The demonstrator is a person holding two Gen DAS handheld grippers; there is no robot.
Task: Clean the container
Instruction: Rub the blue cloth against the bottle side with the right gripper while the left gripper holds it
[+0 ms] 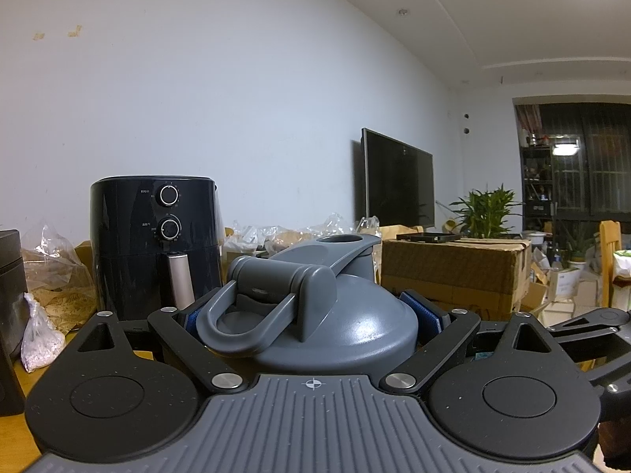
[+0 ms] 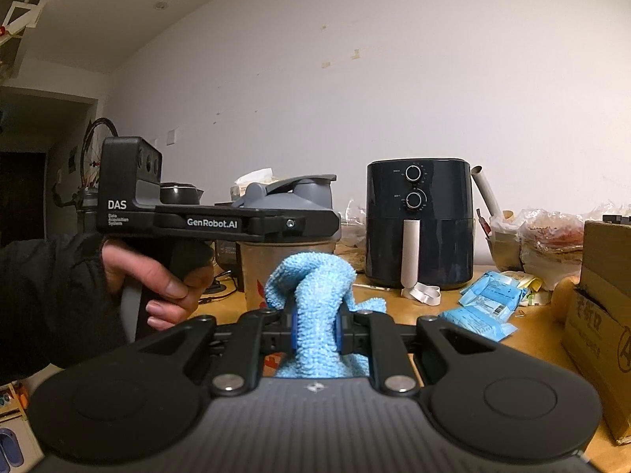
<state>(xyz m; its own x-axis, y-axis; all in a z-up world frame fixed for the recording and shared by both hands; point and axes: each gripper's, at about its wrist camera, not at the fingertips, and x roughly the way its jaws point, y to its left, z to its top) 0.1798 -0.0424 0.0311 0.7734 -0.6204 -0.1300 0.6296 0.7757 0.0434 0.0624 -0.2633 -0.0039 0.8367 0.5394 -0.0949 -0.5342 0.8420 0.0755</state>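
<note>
The container is a translucent shaker bottle (image 2: 265, 272) with a grey flip-top lid (image 1: 355, 327) and a loop handle. My left gripper (image 1: 311, 315) is shut on it just under the lid, blue pads (image 1: 424, 311) pressing on both sides. In the right wrist view the left gripper (image 2: 315, 222) shows side-on, with a hand (image 2: 157, 280) on its grip holding the bottle upright over the table. My right gripper (image 2: 315, 331) is shut on a light blue cloth (image 2: 311, 280). The cloth bunches up above the fingers, just in front of the bottle's wall.
A black air fryer (image 2: 418, 220) stands at the back of the wooden table (image 2: 394, 303). Blue packets (image 2: 485, 303) lie to its right. A cardboard box (image 2: 599, 315) sits at the right edge. Plastic bags (image 1: 43, 339) and a TV (image 1: 398, 181) line the wall.
</note>
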